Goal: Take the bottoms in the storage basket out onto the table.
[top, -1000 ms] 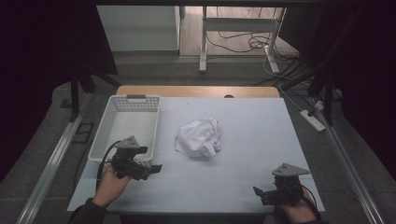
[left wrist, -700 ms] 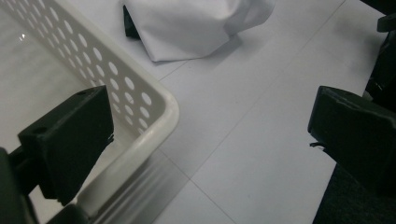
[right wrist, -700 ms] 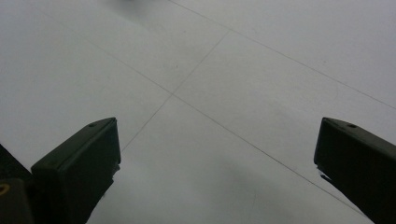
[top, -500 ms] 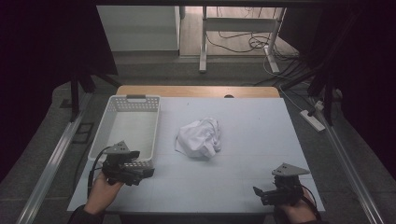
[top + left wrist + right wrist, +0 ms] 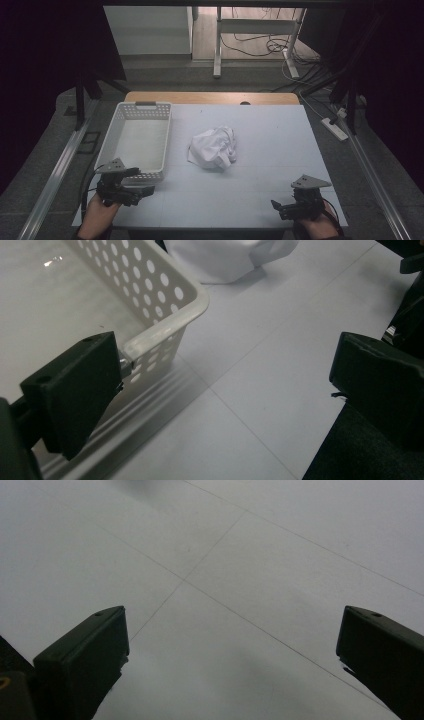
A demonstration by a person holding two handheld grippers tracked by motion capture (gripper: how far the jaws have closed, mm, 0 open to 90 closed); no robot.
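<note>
One white basket [image 5: 136,142], one crumpled white cloth [image 5: 213,147], one table [image 5: 265,140], and two grippers: left [image 5: 145,190], right [image 5: 276,207].

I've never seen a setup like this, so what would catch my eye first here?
Probably the crumpled white cloth lying alone in the middle of the pale table. Left of it stands an empty white perforated basket, with the left gripper at its near corner, fingers wide apart. The right gripper rests open at the table's near right edge.

— What moved?
— The left gripper [image 5: 145,190] has drawn back toward the bench's near edge; the white basket [image 5: 125,116] corner now sits just ahead of its wide-apart jaws.
</note>
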